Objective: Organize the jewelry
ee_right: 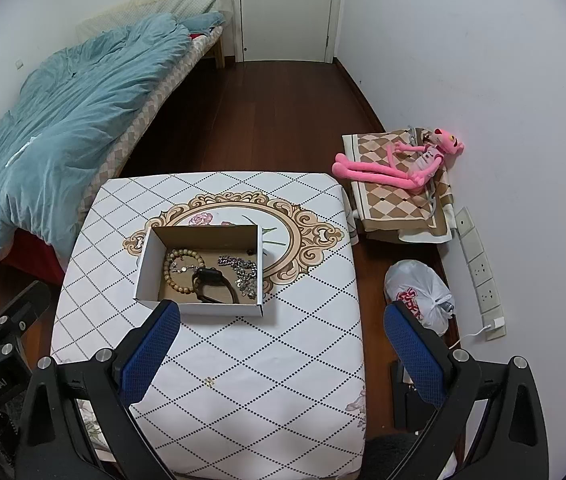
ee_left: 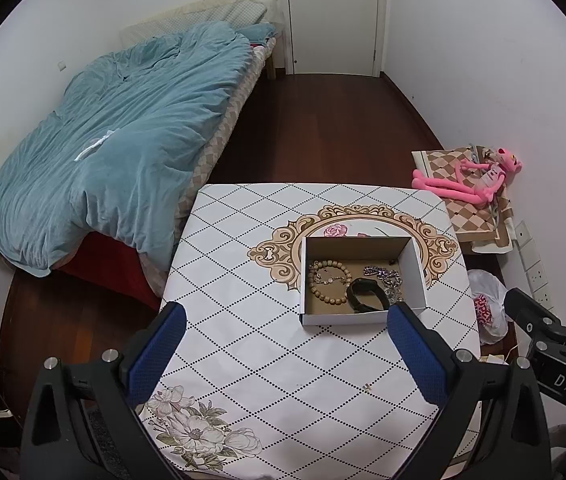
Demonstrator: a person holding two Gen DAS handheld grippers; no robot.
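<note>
Open box on bench: bead bracelet, black band, silver chain inside. Left gripper, right gripper: spread wide, empty, above bench.

Table: in the foreground, bed to its left, floor behind it running to the door.
Box: on the table, toward the far middle.
In the box: bead bracelet left, chain right, watch between them at the front.
Right of table: plush toy on a cloth-covered stand by the wall, bag on the floor in front of it.
</note>
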